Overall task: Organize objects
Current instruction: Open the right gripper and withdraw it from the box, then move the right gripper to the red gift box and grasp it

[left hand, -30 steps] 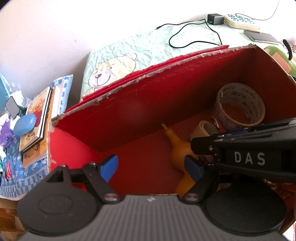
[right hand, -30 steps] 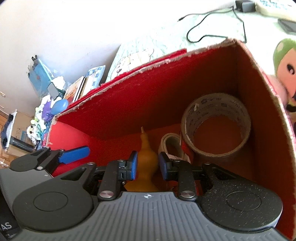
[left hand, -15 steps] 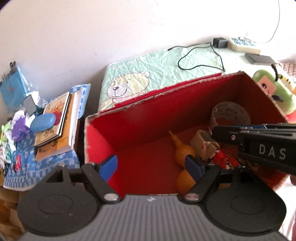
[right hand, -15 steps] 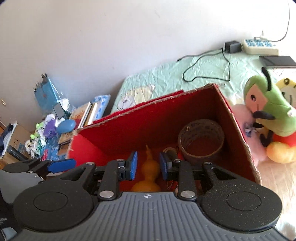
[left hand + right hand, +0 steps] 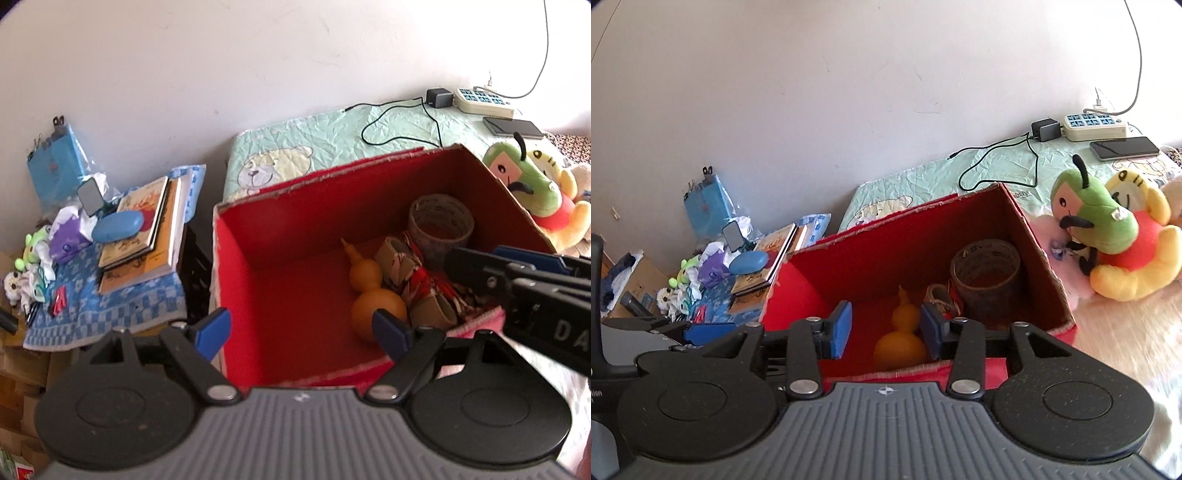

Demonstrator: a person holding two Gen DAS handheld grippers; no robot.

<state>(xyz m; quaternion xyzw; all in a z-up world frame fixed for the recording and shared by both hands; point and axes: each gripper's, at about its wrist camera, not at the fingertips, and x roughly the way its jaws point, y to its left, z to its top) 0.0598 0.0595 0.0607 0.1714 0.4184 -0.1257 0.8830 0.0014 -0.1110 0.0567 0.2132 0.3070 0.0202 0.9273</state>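
Note:
A red open box [image 5: 280, 236] [image 5: 871, 258] stands on the bed. Inside lie an orange gourd [image 5: 369, 291] [image 5: 903, 332], a large tape roll [image 5: 439, 221] [image 5: 988, 266] and smaller rolls with red patterned cloth [image 5: 421, 284]. My left gripper [image 5: 301, 330] is open and empty, above the box's near left side. My right gripper [image 5: 884, 330] is open and empty, above the box's near edge, with the gourd seen between its fingers. The right gripper also shows at the right of the left wrist view [image 5: 524, 277].
Plush toys [image 5: 1108, 236] [image 5: 535, 192] lie right of the box. A stack of books with a blue case [image 5: 140, 229] [image 5: 753, 262] sits on a blue cloth to the left. A power strip, charger cable and phone [image 5: 1123, 147] lie on the green quilt behind.
Both grippers have pulled up and back out of the box, so the whole box and surroundings now show. The right gripper's fingers have opened wider.

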